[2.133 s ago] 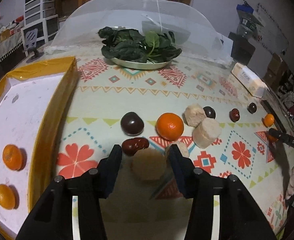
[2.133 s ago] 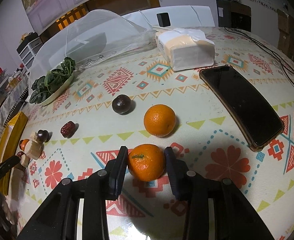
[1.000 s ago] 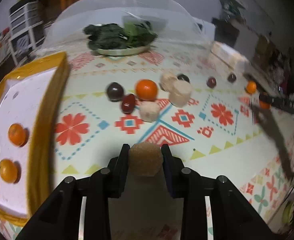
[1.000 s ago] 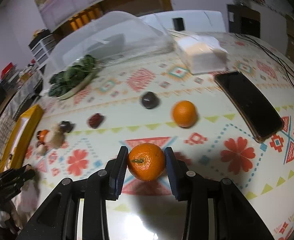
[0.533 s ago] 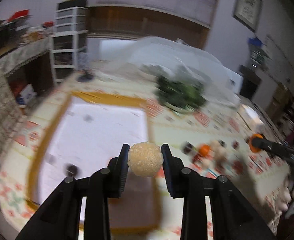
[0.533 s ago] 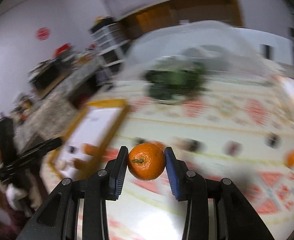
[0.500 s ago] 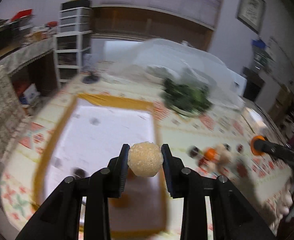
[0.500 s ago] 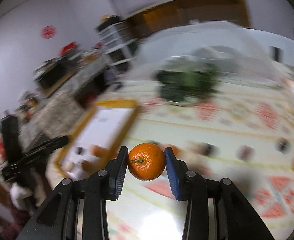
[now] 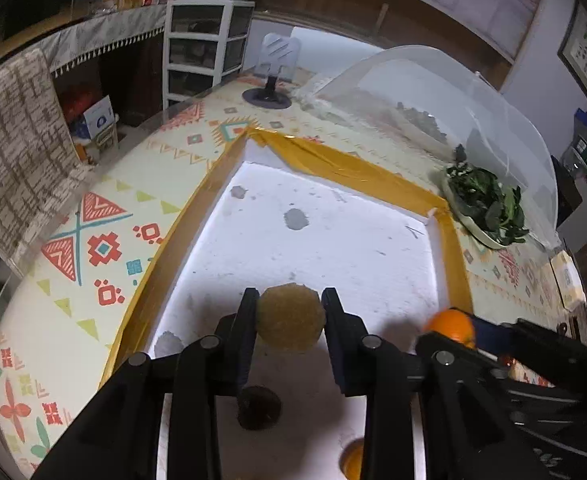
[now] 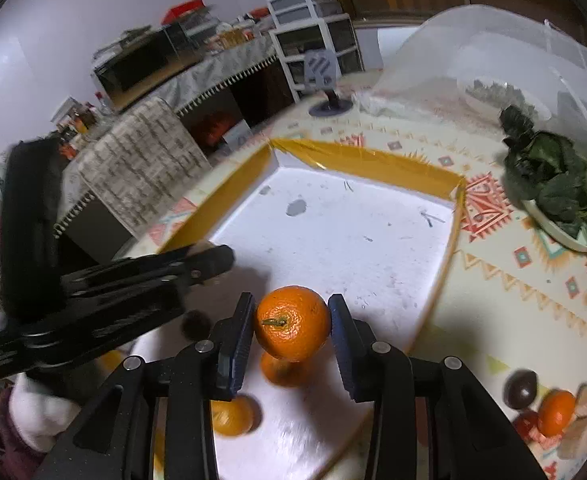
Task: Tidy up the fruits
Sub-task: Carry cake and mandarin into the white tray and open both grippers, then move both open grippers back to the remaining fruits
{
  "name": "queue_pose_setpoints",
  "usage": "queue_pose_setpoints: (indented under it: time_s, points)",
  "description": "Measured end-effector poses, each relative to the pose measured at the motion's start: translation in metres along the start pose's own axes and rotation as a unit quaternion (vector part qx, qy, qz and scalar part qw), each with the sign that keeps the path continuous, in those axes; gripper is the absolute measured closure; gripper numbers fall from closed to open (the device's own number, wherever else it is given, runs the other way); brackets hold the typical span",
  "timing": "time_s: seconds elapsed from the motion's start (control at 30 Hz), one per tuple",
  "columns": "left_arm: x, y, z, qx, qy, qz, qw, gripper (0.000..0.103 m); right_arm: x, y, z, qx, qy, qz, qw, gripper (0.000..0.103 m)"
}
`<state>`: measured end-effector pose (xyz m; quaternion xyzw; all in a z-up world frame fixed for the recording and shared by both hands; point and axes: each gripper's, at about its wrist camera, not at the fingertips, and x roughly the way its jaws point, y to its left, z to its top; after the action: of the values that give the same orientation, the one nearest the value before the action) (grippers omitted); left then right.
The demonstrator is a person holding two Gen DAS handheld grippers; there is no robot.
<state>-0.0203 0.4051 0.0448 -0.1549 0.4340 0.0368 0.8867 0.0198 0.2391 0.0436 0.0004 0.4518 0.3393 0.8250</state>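
My left gripper [image 9: 290,322] is shut on a tan rough ball-shaped fruit [image 9: 290,317] and holds it above the white tray with yellow rim [image 9: 341,168]. A dark fruit [image 9: 259,408] lies in the tray below it. My right gripper [image 10: 291,322] is shut on an orange [image 10: 291,322], over the tray's [image 10: 369,164] near right part. Two oranges [image 10: 279,368] [image 10: 231,416] lie in the tray under it. The left gripper's body [image 10: 105,300] shows at the left of the right wrist view. The right gripper's orange [image 9: 451,326] shows in the left wrist view.
A plate of leafy greens [image 10: 561,196] and a clear mesh food cover [image 9: 433,96] stand behind the tray. Loose fruits [image 10: 553,412] lie on the patterned tablecloth at right. A small stand [image 9: 269,96] sits at the far table edge, with drawers beyond.
Both grippers have moved left from the loose fruits on the cloth to over the tray, each carrying its fruit. They now sit close side by side, lower over the tray.
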Motion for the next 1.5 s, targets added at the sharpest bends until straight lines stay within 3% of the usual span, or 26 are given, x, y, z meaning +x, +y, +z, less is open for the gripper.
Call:
queue_pose_setpoints:
  time_s: [0.13, 0.27, 0.37, 0.43, 0.77, 0.97, 1.07, 1.2, 1.33, 1.5]
  points:
    - [0.0, 0.005, 0.002, -0.009, -0.002, -0.005, 0.9999, 0.07, 0.016, 0.0, 0.0, -0.002, 0.011, -0.013, 1.0, 0.062]
    - [-0.007, 0.007, 0.003, -0.012, -0.012, -0.01, 0.9998, 0.056, 0.018, -0.001, 0.001, 0.003, 0.007, -0.014, 1.0, 0.062]
    - [-0.019, 0.006, 0.002, -0.014, -0.024, -0.01, 0.9996, 0.052, 0.011, 0.0, 0.002, 0.007, -0.004, -0.013, 1.0, 0.058]
    - [-0.027, 0.003, 0.001, -0.012, -0.033, -0.009, 0.9993, 0.047, 0.001, 0.001, 0.003, 0.004, -0.019, -0.013, 1.0, 0.052]
    - [-0.083, -0.046, -0.023, 0.032, -0.08, -0.001, 0.9963, 0.021, -0.072, -0.021, -0.014, 0.017, -0.078, -0.026, 0.996, 0.051]
    - [-0.104, -0.085, -0.05, 0.054, -0.07, -0.059, 0.9944, 0.021, -0.132, -0.07, -0.048, 0.057, -0.106, -0.052, 0.991, 0.05]
    - [-0.115, -0.105, -0.059, 0.059, -0.072, -0.085, 0.992, 0.021, -0.174, -0.106, -0.072, 0.077, -0.125, -0.088, 0.985, 0.05]
    - [-0.119, -0.133, -0.069, 0.081, -0.078, -0.094, 0.9892, 0.019, -0.234, -0.165, -0.113, 0.116, -0.148, -0.157, 0.969, 0.044]
    - [-0.103, -0.163, -0.081, 0.098, -0.059, -0.108, 0.9876, 0.018, -0.279, -0.22, -0.15, 0.169, -0.157, -0.206, 0.951, 0.042]
    - [-0.078, -0.194, -0.093, 0.119, -0.027, -0.118, 0.9854, 0.018, -0.31, -0.276, -0.187, 0.23, -0.163, -0.238, 0.929, 0.042]
